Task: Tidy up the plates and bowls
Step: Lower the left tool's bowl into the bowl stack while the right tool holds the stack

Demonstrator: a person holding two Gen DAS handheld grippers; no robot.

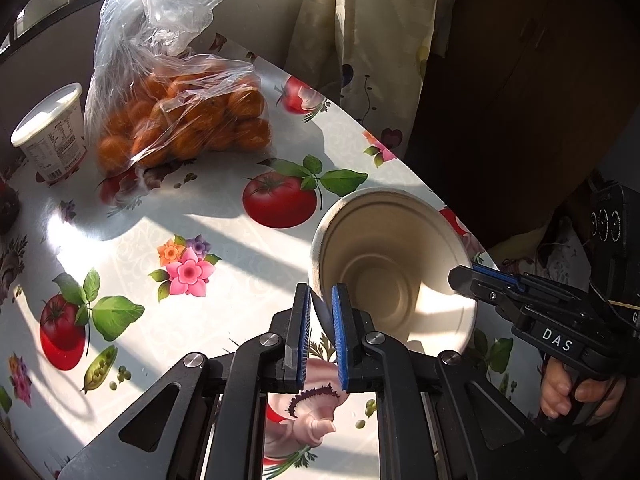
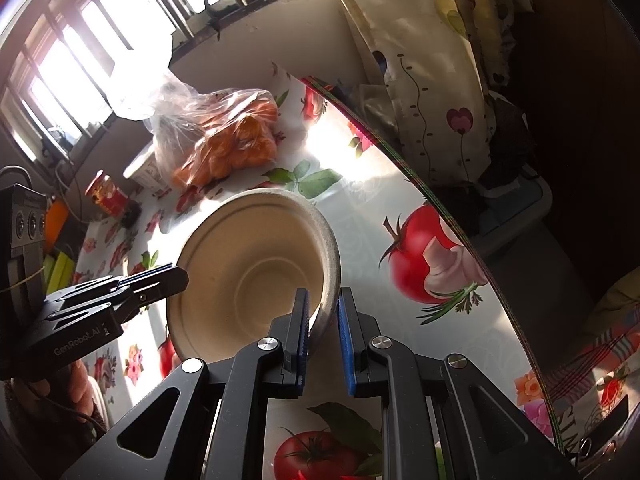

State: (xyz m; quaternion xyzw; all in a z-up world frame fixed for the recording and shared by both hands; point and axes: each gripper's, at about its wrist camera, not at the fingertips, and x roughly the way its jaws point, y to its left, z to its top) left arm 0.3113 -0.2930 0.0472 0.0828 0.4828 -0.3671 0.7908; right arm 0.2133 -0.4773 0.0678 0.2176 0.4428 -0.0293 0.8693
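A table (image 1: 224, 240) under a fruit-printed oilcloth carries a clear bag of oranges (image 1: 180, 120) and a white lidded tub (image 1: 52, 136) at its far side, well apart from the beige bowl (image 1: 396, 264) near the table's right edge. The left gripper (image 1: 322, 304) pinches the bowl's left rim; the right gripper (image 2: 323, 312) clamps the opposite rim.

The left gripper (image 1: 321, 300) covers part of the bowl (image 1: 384, 240) rim; the tub (image 1: 50, 132) label's print is too small to read, the tub (image 2: 142, 168) is mostly hidden behind the bag of oranges (image 2: 224, 136), and glare washes out the window (image 2: 100, 40)
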